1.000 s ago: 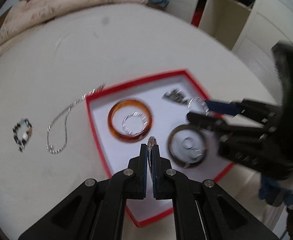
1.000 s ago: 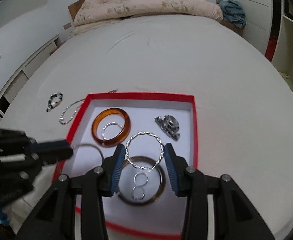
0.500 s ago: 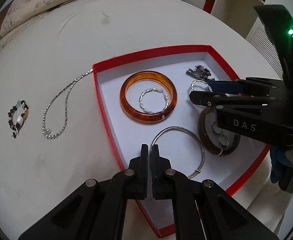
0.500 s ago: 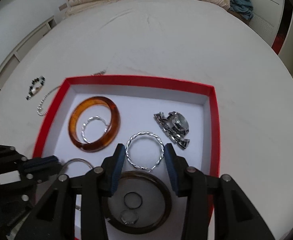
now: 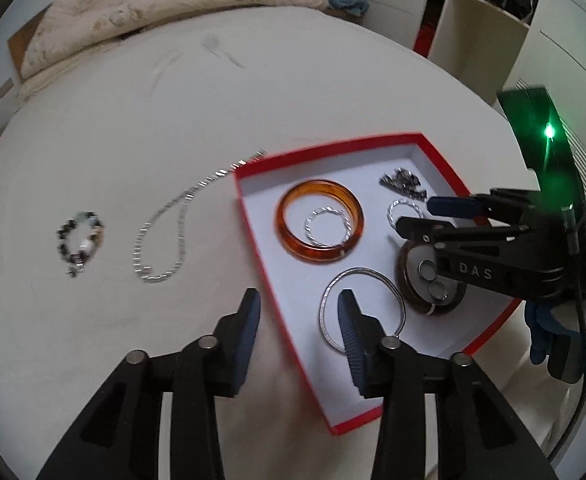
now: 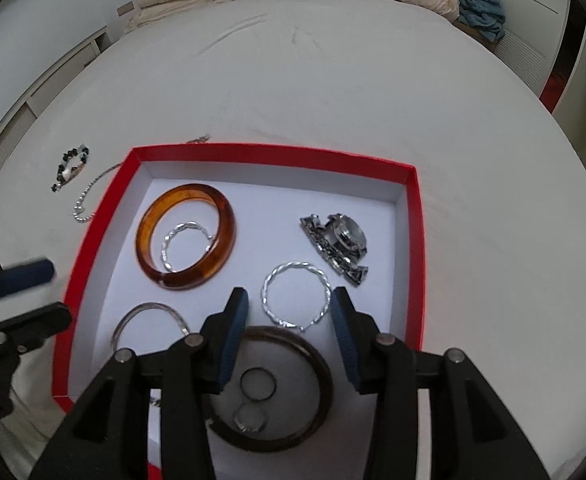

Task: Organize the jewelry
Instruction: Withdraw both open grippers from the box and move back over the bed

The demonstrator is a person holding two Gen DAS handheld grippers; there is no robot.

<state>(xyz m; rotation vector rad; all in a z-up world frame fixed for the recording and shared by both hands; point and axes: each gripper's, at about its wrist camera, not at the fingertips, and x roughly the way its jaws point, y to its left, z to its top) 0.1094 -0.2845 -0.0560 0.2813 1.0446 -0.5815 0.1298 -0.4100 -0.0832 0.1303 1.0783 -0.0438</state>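
Most pieces already lay in the red box (image 6: 412,216), while both tools, left tool (image 5: 295,312) and right tool (image 6: 289,308), gaped empty; the chain necklace (image 5: 161,236) and beaded bracelet (image 5: 79,240) waited on the bed at its nine o'clock.

My right claw (image 6: 289,320) hangs spread wide over the red tray (image 6: 411,240), holding nothing. A twisted silver bangle (image 6: 295,295) lies flat between my fingertips (image 6: 235,320), touching neither. Below it sits a dark round dish (image 6: 293,412) with two small rings (image 6: 257,386). An amber bangle (image 6: 185,236) circles a smaller twisted hoop (image 6: 187,246). A watch (image 6: 339,246) lies right. My left claw (image 6: 33,292) shows at the tray's left edge.
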